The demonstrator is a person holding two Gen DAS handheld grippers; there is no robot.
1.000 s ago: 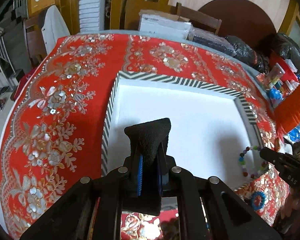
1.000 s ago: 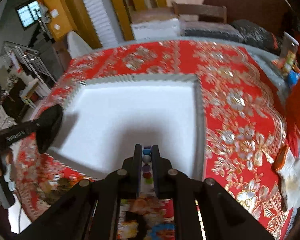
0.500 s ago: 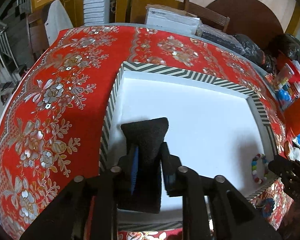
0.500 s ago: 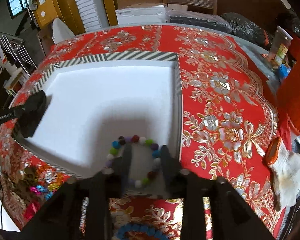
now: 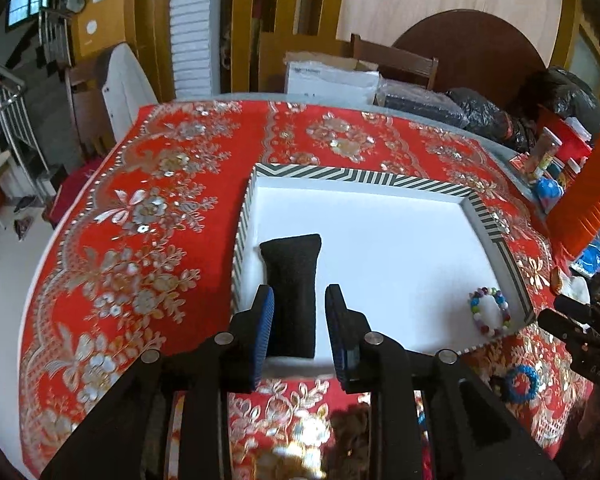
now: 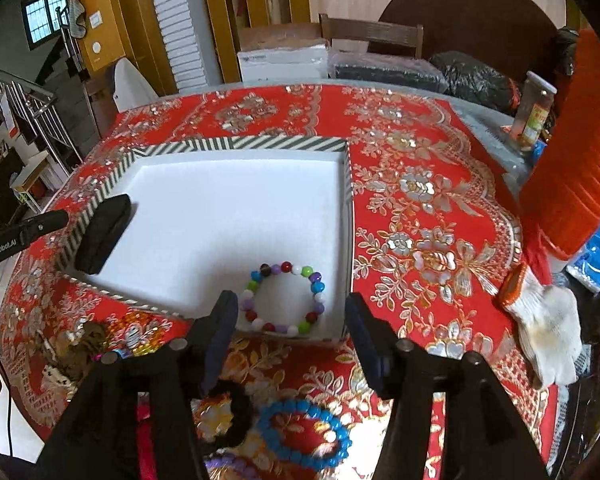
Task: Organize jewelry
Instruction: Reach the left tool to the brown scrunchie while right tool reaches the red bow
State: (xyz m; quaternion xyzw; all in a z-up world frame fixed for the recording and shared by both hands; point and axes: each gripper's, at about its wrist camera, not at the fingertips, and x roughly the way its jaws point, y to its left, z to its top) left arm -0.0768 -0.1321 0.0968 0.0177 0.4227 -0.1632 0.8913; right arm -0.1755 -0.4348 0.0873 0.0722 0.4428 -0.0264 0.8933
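Round table under a red cloth w/ silver-gold flower embroidery. Centre of it: shallow tray w/ black-white striped rim, white foam floor. Room behind is cluttered: wooden chair, white carton, black bags, yellow door frames, stair rail at far left. By the table's right edge: jar, orange ribbed thing, white work glove.

Black pouch lies flat in the tray's near-left corner, along the left rim. Multicolour bead bracelet lies in the near-right corner, just beside the right rim. On the cloth near the table's front edge, outside the tray: blue bead bracelet, black scrunchie, brownish jewelry heap.

Left gripper: jaws spread, pouch between them but not pinched. Right gripper: jaws spread wide, empty, bracelet lying just ahead between them.

Vs 1 s ago: left was clamped on the pouch, held up over the tray; now pouch is set down and released. Right was pressed shut on the beads over the tray's front; now bracelet is dropped and lies round on the foam. Both grippers pulled back toward the front edge.
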